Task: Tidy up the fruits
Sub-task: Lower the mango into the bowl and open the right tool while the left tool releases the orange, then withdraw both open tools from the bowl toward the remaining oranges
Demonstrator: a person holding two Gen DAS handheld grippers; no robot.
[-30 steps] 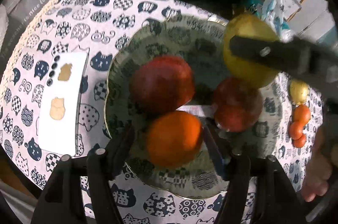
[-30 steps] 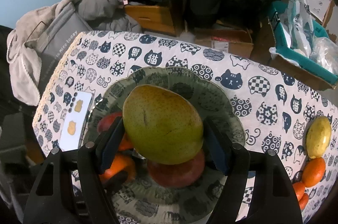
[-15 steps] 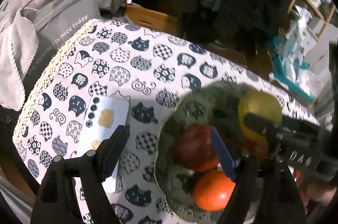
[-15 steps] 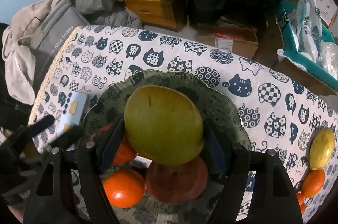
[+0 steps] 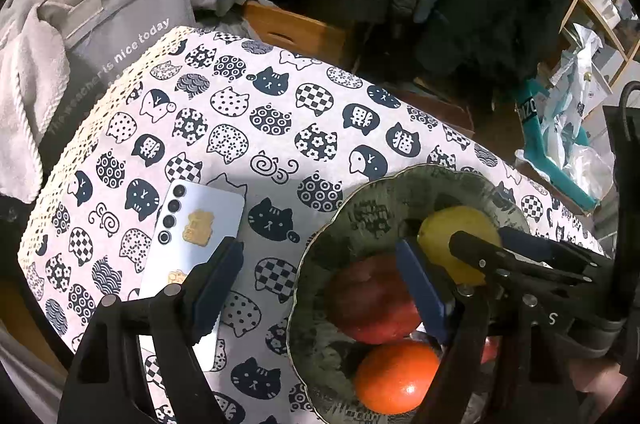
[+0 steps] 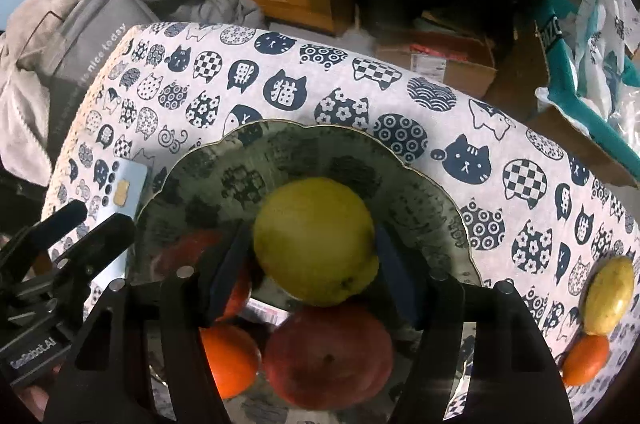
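A dark patterned plate (image 6: pixel 400 176) (image 5: pixel 360 208) sits on the cat-print tablecloth. It holds two red apples (image 6: pixel 332 356) (image 5: pixel 368 304), an orange (image 6: pixel 232 360) (image 5: pixel 396 376) and a yellow-green pear (image 6: pixel 316 240) (image 5: pixel 456 236). My right gripper (image 6: pixel 312 272) has its jaws around the pear, low over the plate; whether they still press it is unclear. My left gripper (image 5: pixel 320 284) is open and empty, raised over the plate's left rim.
A light blue phone (image 5: pixel 192 248) lies left of the plate. A yellow fruit (image 6: pixel 610 296) and an orange (image 6: pixel 586 360) lie on the cloth at the right. A grey bag (image 5: pixel 112 36) and clutter stand beyond the table's far edge.
My left gripper let go of the orange in the plate, lifted and drew back to the left. My right gripper lowered the pear into the plate.
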